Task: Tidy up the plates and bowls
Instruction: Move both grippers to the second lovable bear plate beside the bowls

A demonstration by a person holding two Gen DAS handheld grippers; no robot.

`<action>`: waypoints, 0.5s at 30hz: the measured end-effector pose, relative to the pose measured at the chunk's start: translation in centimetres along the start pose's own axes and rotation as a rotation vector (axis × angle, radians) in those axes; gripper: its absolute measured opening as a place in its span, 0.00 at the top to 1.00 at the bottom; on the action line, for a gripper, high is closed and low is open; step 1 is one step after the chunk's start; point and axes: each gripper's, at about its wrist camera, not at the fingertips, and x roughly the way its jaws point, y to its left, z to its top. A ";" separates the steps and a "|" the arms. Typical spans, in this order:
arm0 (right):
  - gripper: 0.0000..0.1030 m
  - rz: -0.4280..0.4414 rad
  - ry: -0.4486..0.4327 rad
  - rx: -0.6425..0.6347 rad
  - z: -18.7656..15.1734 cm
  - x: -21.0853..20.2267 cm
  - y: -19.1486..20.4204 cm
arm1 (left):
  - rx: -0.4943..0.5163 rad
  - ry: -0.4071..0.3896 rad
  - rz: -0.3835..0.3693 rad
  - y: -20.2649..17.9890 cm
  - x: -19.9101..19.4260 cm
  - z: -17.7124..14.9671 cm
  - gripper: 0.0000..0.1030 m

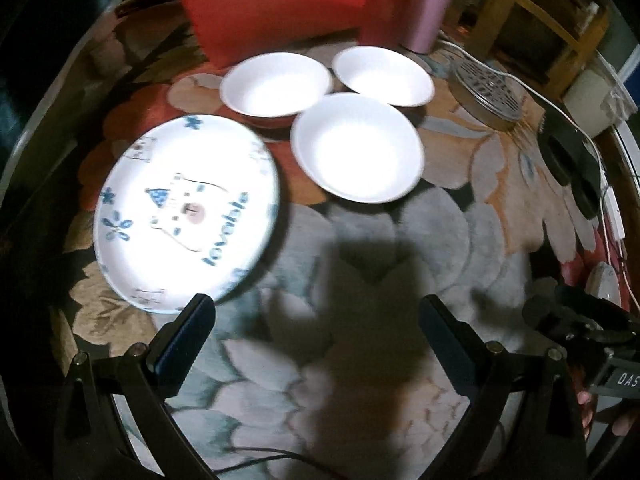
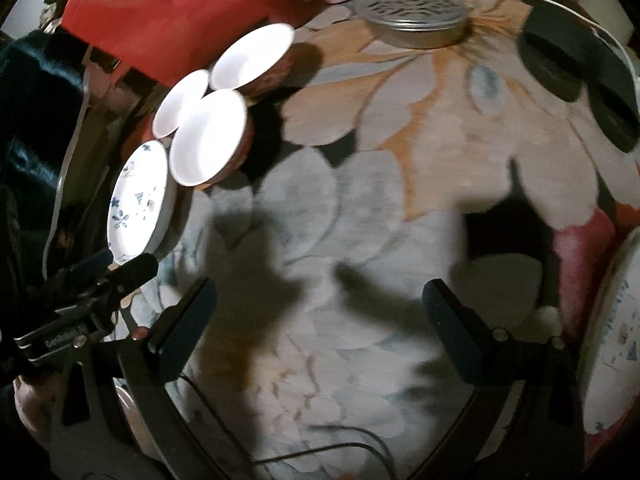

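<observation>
Plate [image 1: 186, 212], printed "lovable", lies at the left on the floral cloth [image 1: 360, 248], blurred, just beyond the left gripper [image 1: 316, 320], whose jaws stand wide apart and empty. Three bowls [image 1: 358, 148] cluster right of it. Right gripper [image 2: 320, 304] gapes empty too. A second plate [image 2: 612, 344] is cut off at the right edge.

We see glossy glazed bowls [image 1: 357, 148] and a printed plate [image 1: 186, 214] on matt, fuzzy floral cloth [image 1: 420, 240], near a perforated metal disc [image 1: 486, 90].
</observation>
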 end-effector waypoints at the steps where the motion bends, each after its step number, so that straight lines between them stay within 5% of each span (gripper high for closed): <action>1: 0.00 0.010 0.008 -0.011 0.1 0.5 0.7 | -0.007 -0.006 0.007 0.7 -0.1 0.0 0.01; 15: 0.00 0.078 0.082 -0.083 1.5 5.6 9.2 | -0.086 -0.050 0.072 9.1 -2.1 -0.3 0.02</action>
